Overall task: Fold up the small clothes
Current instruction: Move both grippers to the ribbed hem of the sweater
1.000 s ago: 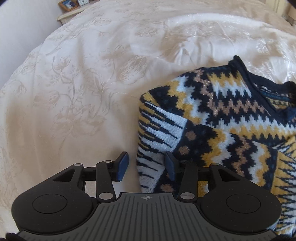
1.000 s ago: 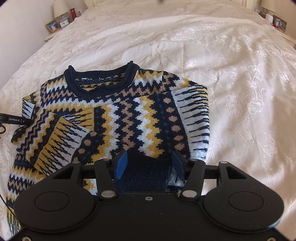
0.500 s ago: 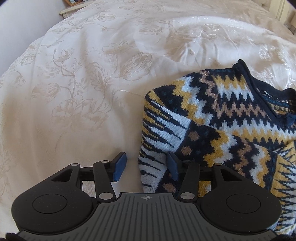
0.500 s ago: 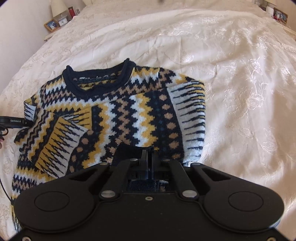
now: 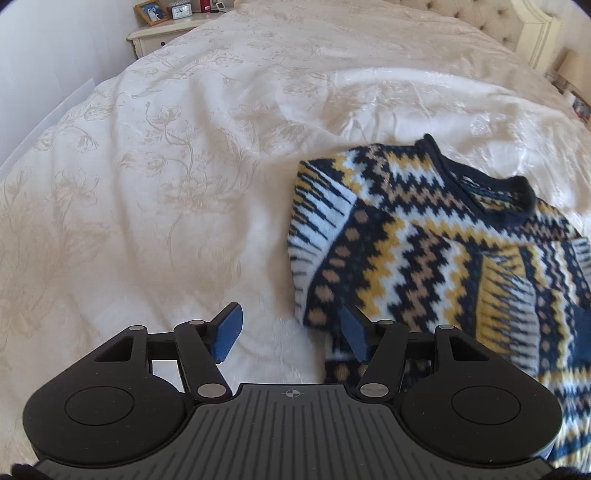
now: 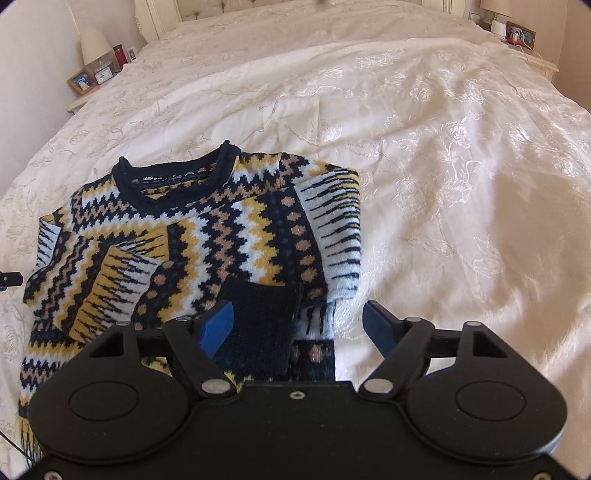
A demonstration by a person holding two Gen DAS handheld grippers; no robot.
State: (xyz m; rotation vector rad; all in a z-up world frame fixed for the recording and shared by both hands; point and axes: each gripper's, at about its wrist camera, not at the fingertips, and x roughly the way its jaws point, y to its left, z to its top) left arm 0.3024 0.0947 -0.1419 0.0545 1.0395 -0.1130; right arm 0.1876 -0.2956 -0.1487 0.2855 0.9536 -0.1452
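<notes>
The sweater [image 6: 207, 236] lies flat on the bed [image 6: 443, 147], front up, with both sleeves already folded in across the chest. We judge the side folds done and the bottom-to-top fold as the step in hand. The dark sleeve cuff [image 6: 258, 317] rests on the lower body, just ahead of our right gripper [image 6: 299, 328].

Our right gripper stands with its fingers spread wide and nothing between them; the left finger sits over the cuff and the right one over bare bedding. Our left gripper [image 5: 291, 334] is likewise spread and empty, hovering at the sweater's left edge, one finger over the knit and the other over the bedding.

The next move, as we read it, calls for both grippers to drop to the hem, which lies below both views, pinch it near each corner and carry it up toward the collar [image 6: 173, 177].

The sweater's long axis runs from hem to collar, away from us up the bed, with the collar pointing toward the headboard [image 6: 295, 7] and tilted slightly left in the right view.
</notes>
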